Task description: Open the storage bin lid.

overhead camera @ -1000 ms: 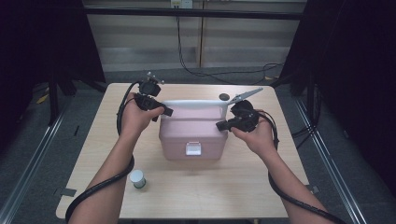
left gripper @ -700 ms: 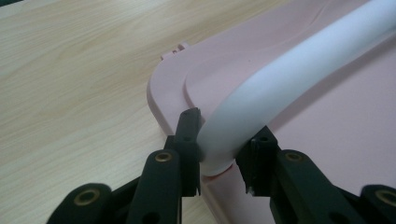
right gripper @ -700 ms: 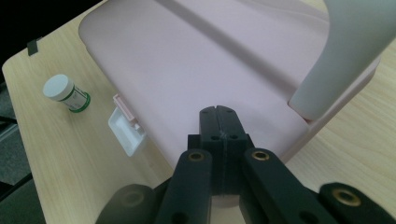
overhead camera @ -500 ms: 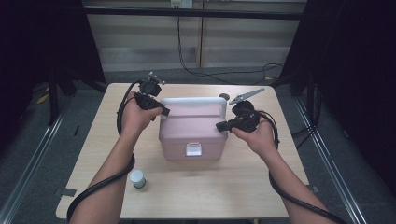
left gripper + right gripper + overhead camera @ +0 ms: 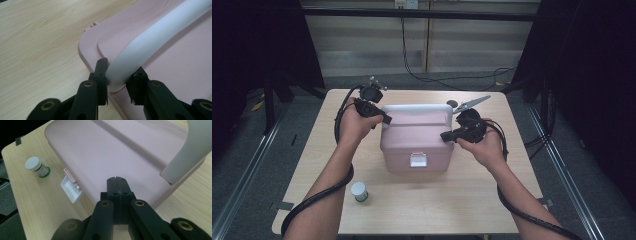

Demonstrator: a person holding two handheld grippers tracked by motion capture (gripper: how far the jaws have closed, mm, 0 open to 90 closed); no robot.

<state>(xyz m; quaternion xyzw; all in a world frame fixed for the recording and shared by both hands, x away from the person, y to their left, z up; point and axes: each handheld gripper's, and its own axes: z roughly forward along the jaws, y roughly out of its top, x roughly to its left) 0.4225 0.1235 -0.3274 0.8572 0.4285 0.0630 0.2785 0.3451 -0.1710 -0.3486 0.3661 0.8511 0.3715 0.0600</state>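
Note:
A pink plastic box [image 5: 414,142] with a white latch [image 5: 417,160] stands mid-table. Its white handle [image 5: 414,108] arches over the back of the lid. My left gripper [image 5: 384,119] is at the handle's left end. In the left gripper view the jaws [image 5: 118,75] have just been closing, and their pads now press on the handle [image 5: 150,42] from both sides. My right gripper [image 5: 446,135] is shut, with its tips resting on the right side of the lid [image 5: 107,152] and nothing between them [image 5: 116,182]. The handle's other end [image 5: 190,150] rises beside it.
A small jar with a white cap [image 5: 359,191] stands on the wooden table [image 5: 462,200] near the front left. A metal clip [image 5: 469,103] and a dark round thing [image 5: 452,104] lie behind the box at the right. Cables trail from both grippers.
The left gripper's jaws have closed onto the left end of the white handle. Both hands stay where they were, and the box has not moved.

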